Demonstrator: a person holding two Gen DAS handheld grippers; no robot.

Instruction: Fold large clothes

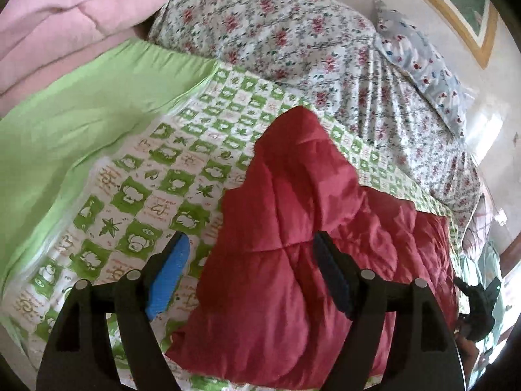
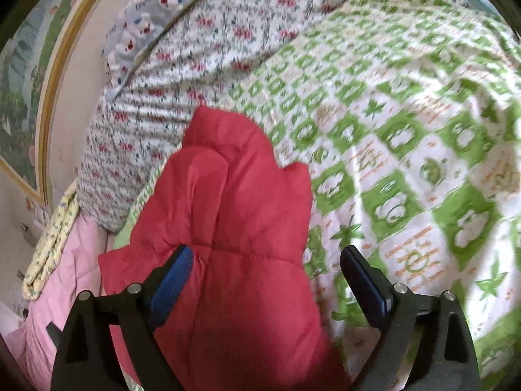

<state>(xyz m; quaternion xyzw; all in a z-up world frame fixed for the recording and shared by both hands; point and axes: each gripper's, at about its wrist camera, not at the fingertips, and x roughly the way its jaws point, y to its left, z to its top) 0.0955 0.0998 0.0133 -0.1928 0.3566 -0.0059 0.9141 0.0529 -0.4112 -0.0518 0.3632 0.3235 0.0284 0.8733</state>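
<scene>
on the bed, atop the green-checked quilt (image 2: pixel 407 150): one red padded jacket (image 1: pixel 293 228), bunched, partly folded. left gripper (image 1: pixel 250 273) and right gripper (image 2: pixel 265 280) hang over it, jaws wide, holding nothing. step judged: between folds. next, you pick a fresh edge and close on it.

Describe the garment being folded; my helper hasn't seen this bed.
On the bed, find the green-and-white checked quilt spread below the floral pillow. The red quilted jacket lies on the quilt's edge nearest that pillow. It is the only plain red, puffy piece; everything around it is patterned, green or pink.
</scene>
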